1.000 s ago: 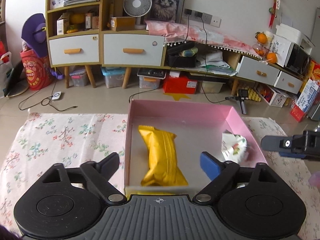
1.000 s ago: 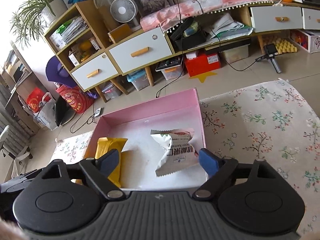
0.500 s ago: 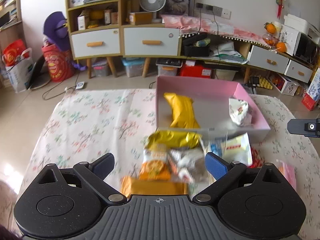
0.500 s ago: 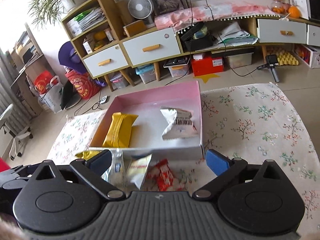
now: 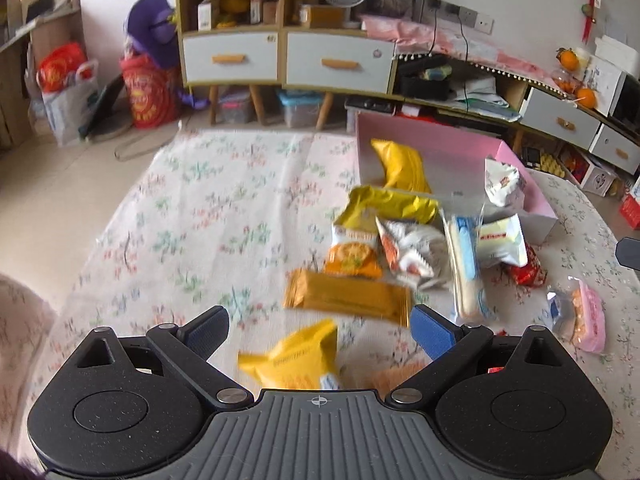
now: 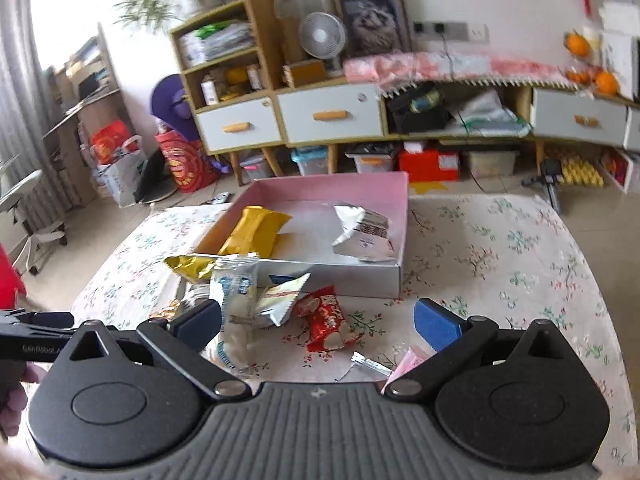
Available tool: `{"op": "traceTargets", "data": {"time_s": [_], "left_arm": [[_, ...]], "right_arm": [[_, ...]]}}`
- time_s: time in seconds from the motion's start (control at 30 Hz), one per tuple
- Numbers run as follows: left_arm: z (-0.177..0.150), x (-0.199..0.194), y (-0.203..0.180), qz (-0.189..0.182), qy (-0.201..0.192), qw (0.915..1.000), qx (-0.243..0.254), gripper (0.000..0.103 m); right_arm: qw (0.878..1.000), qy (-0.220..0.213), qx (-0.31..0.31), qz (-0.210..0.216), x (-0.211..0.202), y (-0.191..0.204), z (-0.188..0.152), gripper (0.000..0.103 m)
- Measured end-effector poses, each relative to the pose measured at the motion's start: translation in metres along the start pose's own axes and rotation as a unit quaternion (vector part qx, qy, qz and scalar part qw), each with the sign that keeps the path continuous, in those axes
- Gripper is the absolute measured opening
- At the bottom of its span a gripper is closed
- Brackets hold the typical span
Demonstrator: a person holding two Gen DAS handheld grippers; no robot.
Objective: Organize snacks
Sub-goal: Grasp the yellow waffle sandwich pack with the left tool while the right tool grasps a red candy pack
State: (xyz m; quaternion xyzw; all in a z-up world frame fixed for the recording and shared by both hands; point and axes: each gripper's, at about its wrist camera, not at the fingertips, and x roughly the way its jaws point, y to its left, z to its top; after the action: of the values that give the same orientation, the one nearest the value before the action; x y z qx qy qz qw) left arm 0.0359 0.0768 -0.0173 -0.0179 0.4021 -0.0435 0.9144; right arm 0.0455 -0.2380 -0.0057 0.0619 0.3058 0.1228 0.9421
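Pink box (image 6: 362,192) sits on the floral worktop (image 5: 224,208), holding a yellow packet (image 6: 254,230) and a silver packet (image 6: 362,232). Loose snacks (image 5: 400,256) lie just in front of it. Left tool (image 5: 320,330) and right tool (image 6: 318,322): both spread, empty, above the snacks.

A white desk fan (image 6: 322,36) and framed cat picture (image 6: 370,20) stand atop the wooden drawer cabinet (image 6: 288,120).

two packets in box (image 6: 352,284); snack pile (image 5: 404,256) before it on cloth (image 5: 208,216)
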Motion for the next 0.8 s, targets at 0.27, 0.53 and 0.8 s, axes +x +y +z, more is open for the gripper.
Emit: {"op": "traceTargets", "data": {"time_s": [0.27,0.53,0.8], "left_arm": [[-0.022,0.003,0.020,-0.035,0.041,0.9974,-0.049,0.097],[-0.038,0.018,0.030,-0.057,0.097,0.9898,-0.088,0.084],[-0.042,0.021,0.033,-0.065,0.109,0.9873,-0.095,0.057]], "right_arm": [[0.999,0.011,-0.038,0.028,0.008,0.016,-0.013,0.103],[0.992,0.068,-0.087,0.060,0.033,0.040,-0.028,0.102],[0.984,0.106,-0.118,0.078,0.051,0.067,-0.045,0.098]]}}
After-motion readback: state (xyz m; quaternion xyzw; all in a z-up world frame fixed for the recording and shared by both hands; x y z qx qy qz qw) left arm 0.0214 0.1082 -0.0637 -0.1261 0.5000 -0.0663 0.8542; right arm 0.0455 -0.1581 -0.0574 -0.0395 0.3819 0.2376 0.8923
